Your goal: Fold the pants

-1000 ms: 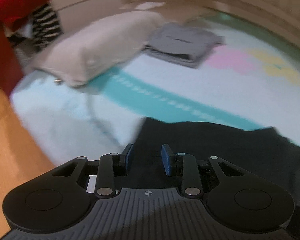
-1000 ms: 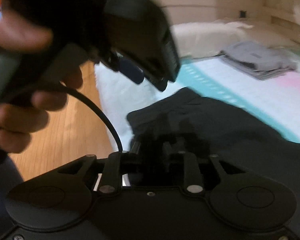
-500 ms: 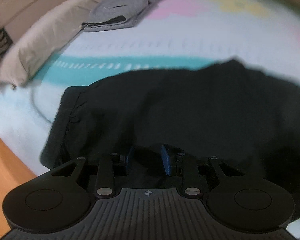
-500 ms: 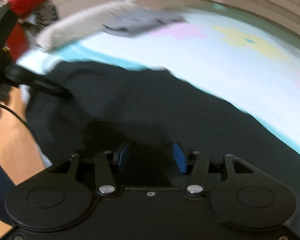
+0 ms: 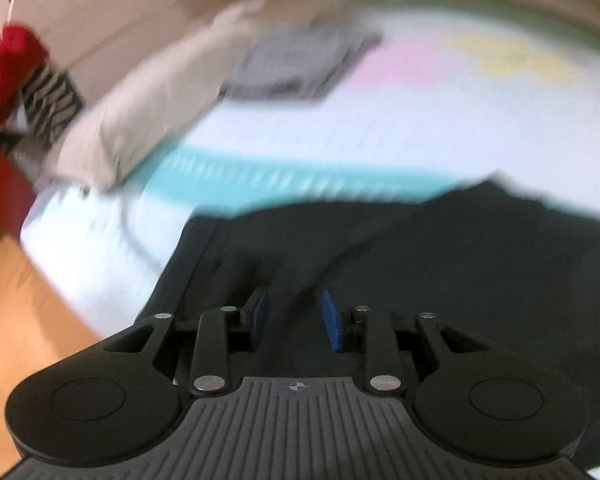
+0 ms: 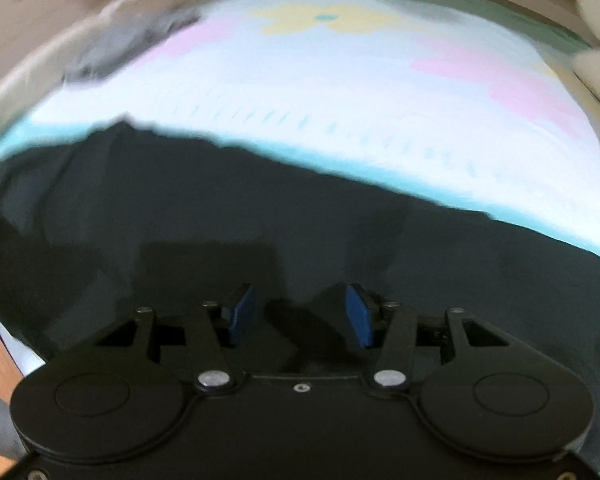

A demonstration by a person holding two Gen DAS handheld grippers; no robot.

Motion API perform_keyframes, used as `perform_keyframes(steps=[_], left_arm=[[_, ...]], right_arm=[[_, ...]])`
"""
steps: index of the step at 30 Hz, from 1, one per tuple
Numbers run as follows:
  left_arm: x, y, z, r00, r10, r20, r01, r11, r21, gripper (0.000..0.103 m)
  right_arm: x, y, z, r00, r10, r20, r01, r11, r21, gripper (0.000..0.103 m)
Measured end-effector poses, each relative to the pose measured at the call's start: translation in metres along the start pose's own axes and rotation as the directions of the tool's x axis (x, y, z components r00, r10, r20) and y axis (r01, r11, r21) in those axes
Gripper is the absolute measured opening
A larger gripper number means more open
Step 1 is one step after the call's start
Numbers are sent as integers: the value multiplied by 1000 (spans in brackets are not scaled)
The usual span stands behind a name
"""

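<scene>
Pastel patterned bedspread (image 6: 340, 80) — dark cloth pants (image 6: 260, 208) lie crosswise under both spread-open claws, left gripper (image 5: 294, 316) nearer the waistband, right gripper (image 6: 300, 312) mid-fabric.

Home bedroom, bed (image 5: 440, 128), pillow (image 5: 148, 112), folded clothes (image 5: 300, 60)

Both views are smearing with motion blur. In the left wrist view, the grey folded garment (image 5: 300, 68) and pillow (image 5: 140, 116) are blurring to soft shapes, and the red item (image 5: 4, 68) and striped cloth (image 5: 52, 104) are running off the left edge. The black pants (image 5: 440, 264) are getting cut off by the right and bottom edges, seams unreadable. In the right wrist view, the pants (image 6: 260, 216) are overflowing left and right edges, and contact under the right gripper (image 6: 300, 314) is impossible to tell.
</scene>
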State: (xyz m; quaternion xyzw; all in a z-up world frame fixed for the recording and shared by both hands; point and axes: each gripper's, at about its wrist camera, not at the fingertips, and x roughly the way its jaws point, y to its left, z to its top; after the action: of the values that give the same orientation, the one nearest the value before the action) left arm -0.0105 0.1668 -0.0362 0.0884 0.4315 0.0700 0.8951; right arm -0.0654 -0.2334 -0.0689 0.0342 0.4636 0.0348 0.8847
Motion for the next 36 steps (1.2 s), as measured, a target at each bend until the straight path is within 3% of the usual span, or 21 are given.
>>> perform_keyframes(steps=[3, 6, 11, 14, 18, 21, 24, 26, 28, 33, 36], left_arm=[[-19, -26, 12, 995, -45, 87, 44, 999, 22, 29], [-33, -60, 19, 984, -143, 108, 136, 988, 71, 29], [-48, -123, 21, 959, -265, 104, 238, 946, 218, 29], [-53, -157, 15, 946, -314, 84, 276, 913, 301, 29], [-36, -193, 0, 946, -322, 25, 287, 873, 395, 29], [-24, -218, -14, 948, -314, -47, 301, 844, 444, 29], [-9, -227, -25, 952, -285, -114, 304, 832, 464, 29], [3, -228, -30, 948, -272, -164, 317, 831, 458, 29], [3, -227, -32, 948, -272, -166, 318, 842, 435, 29], [-4, -232, -37, 955, -255, -150, 296, 844, 448, 29], [-7, -231, -40, 958, -250, -143, 288, 845, 451, 29]], right_arm=[[-21, -34, 7, 998, -36, 47, 33, 998, 57, 71], [-44, -78, 3, 987, -137, 89, 128, 986, 103, 73], [-66, -164, -12, 958, -284, 45, 260, 923, 284, 74], [-71, -203, -24, 949, -315, 1, 289, 873, 394, 74], [-86, -254, -56, 955, -290, -63, 278, 798, 534, 74], [-90, -270, -75, 965, -252, -74, 246, 770, 589, 71], [-85, -276, -82, 979, -194, -62, 191, 770, 609, 46], [-83, -276, -83, 976, -204, -75, 209, 781, 588, 26], [-92, -272, -76, 975, -220, -40, 204, 804, 558, 23], [-127, -264, -56, 977, -132, 168, 15, 827, 562, 20], [-127, -264, -54, 974, -129, 186, 3, 830, 557, 20]])
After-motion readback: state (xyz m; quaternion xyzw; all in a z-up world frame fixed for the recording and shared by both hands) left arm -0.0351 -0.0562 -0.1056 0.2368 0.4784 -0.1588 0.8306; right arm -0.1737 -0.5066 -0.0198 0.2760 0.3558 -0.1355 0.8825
